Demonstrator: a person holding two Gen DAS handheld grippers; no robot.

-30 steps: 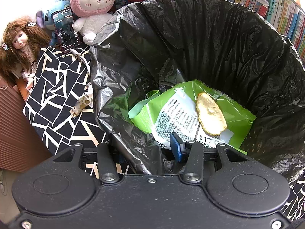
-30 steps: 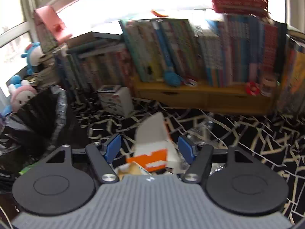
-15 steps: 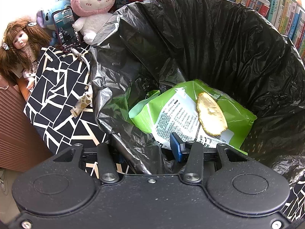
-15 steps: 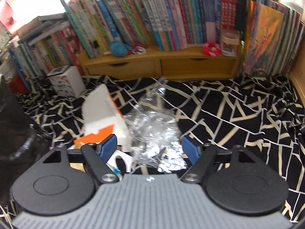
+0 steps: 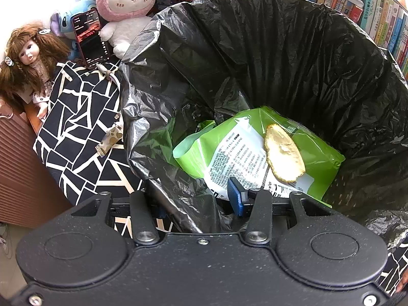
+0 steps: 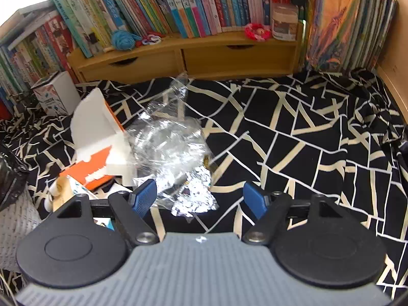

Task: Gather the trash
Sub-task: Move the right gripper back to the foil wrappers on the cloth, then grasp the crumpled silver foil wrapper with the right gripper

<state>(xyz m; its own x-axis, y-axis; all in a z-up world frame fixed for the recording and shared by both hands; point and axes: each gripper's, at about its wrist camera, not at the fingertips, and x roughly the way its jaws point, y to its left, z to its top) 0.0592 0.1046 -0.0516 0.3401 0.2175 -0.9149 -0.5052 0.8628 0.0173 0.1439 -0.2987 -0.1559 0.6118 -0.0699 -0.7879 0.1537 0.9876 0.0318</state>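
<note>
**Left clamps the bag rim; right spread over the wrapper**

Left hand-held gripper (image 5: 197,199): clenched on the rim of the black trash bag (image 5: 293,58). The plastic runs up between the fingers; only one blue pad (image 5: 236,195) shows, inside the bag, the other is hidden behind the fold. The bag mouth stands wide open. Inside, just past the pad: a green snack bag (image 5: 318,153) lying flat, label side up, with a single chip (image 5: 283,153) on top of it. Left of the bag, on the black-and-white patterned cloth (image 5: 76,127): a small spotted wrapper (image 5: 109,139). Farther back: a phone (image 5: 90,38) propped up, a doll (image 5: 25,58), a pink-and-white plush (image 5: 127,2), then books.

Right hand-held gripper (image 6: 199,196): released, jaws have just been opening and now stand wide. Pads touch nothing. Pointed down at the clear plastic wrapper (image 6: 165,142) with crumpled foil (image 6: 196,199) at its near edge; the foil end lies between the pads, with a gap to each. Touching the wrapper's left side: a torn white-and-orange carton (image 6: 102,137), open flap tilted up. More scraps near the left pad, partly hidden by the gripper body. All of it sits on the same patterned cloth (image 6: 306,137). Behind: a small white box (image 6: 54,94), a wooden shelf unit with two drawers (image 6: 191,56), a blue yarn ball (image 6: 123,39), a jar (image 6: 284,21), and a row of books (image 6: 178,2).
</note>
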